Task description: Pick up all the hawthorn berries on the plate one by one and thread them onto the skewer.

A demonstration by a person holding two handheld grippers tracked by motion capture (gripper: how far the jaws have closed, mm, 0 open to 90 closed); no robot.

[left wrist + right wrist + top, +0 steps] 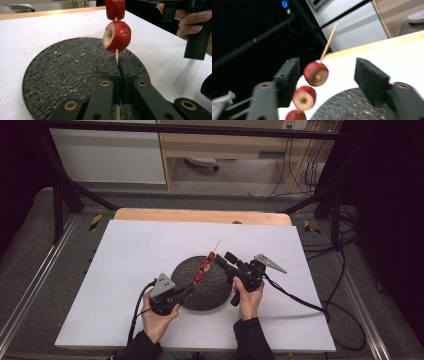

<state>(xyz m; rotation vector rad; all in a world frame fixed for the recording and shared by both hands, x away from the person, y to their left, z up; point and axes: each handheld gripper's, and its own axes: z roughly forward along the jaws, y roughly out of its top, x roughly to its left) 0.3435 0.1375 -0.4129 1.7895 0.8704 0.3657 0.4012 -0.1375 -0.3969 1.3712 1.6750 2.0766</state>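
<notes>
Pinching the skewer [116, 56] below three threaded fruit pieces [316, 73], the left gripper [119, 65] holds it while the right gripper [329, 75] stands spread around the top piece, apparently released, over the dark plate [55, 75], threading seemingly done

Both grippers are black. The left gripper [187, 291] carries a grey three-cornered plate [162, 284] on top, and a black cable [138, 307] loops from its body. In the left gripper view its arms show brass-ringed pivots [104, 83] and small dark screws in the square pads. The right gripper [224, 259] has the same grey plate [269, 262], a thick black cable [300, 301] and rough-faced pads [368, 75]. The person wears dark sleeves [252, 337] that reach the wrists.
</notes>
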